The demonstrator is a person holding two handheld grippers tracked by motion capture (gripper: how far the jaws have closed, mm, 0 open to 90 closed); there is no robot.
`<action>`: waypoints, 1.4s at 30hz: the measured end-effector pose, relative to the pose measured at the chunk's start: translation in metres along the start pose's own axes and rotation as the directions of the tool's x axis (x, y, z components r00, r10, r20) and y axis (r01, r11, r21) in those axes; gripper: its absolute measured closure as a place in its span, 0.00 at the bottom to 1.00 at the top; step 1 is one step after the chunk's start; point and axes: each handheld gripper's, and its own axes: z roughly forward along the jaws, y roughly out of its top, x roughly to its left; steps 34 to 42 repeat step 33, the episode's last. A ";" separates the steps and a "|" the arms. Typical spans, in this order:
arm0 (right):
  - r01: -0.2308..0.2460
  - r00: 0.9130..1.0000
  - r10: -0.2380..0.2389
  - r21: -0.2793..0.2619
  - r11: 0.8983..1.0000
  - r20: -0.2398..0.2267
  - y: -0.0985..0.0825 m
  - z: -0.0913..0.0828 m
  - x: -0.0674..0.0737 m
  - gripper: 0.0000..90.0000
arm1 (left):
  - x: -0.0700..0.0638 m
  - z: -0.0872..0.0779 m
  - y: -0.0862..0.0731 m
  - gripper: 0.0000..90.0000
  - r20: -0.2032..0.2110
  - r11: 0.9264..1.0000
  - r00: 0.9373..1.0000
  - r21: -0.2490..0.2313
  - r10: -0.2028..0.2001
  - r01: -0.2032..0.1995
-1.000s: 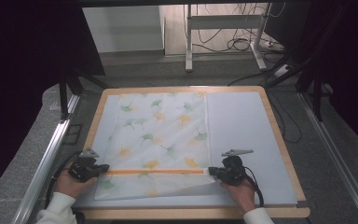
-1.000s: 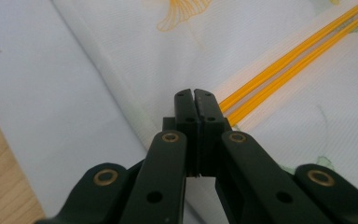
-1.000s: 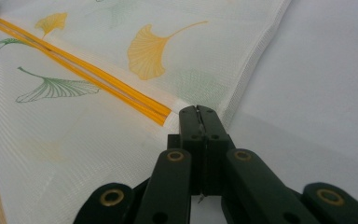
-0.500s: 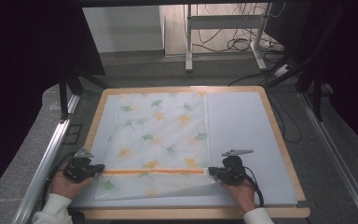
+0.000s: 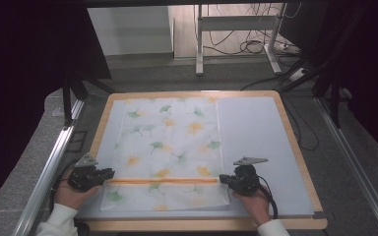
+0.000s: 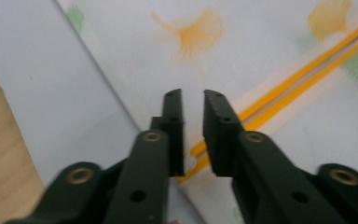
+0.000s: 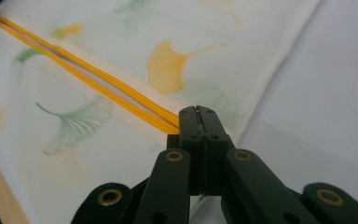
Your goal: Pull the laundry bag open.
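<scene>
Forearms cut off at bottom edge.

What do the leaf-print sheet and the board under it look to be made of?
The leaf-print sheet looks like thin woven cloth, matte: it lies limp, and its folded edge with the orange stripe stays soft, not creased sharp. The board shows a pale wood rim, probably plywood, under a smooth grey-blue mat, maybe vinyl or felt; I can't tell which.

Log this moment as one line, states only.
left gripper: open, at orange hem | right gripper: shut on cloth | cloth: flat on mat, near edge folded
</scene>
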 end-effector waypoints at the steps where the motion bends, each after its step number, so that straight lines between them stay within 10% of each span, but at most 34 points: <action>1: 0.010 1.000 -0.010 -0.009 1.000 0.002 0.001 -0.002 0.001 0.98 | -0.002 -0.001 0.001 0.81 -0.006 1.000 1.000 -0.018 0.005 -0.005; 15: 0.090 0.993 -0.079 -0.132 0.987 0.088 -0.002 -0.034 -0.024 0.53 | -0.014 0.010 0.023 0.59 -0.071 0.994 0.997 -0.106 0.000 -0.008; 42: 0.122 0.987 -0.107 -0.119 0.985 0.120 -0.007 -0.038 -0.036 0.44 | -0.011 0.013 0.023 0.50 -0.062 0.995 0.998 -0.096 0.006 -0.012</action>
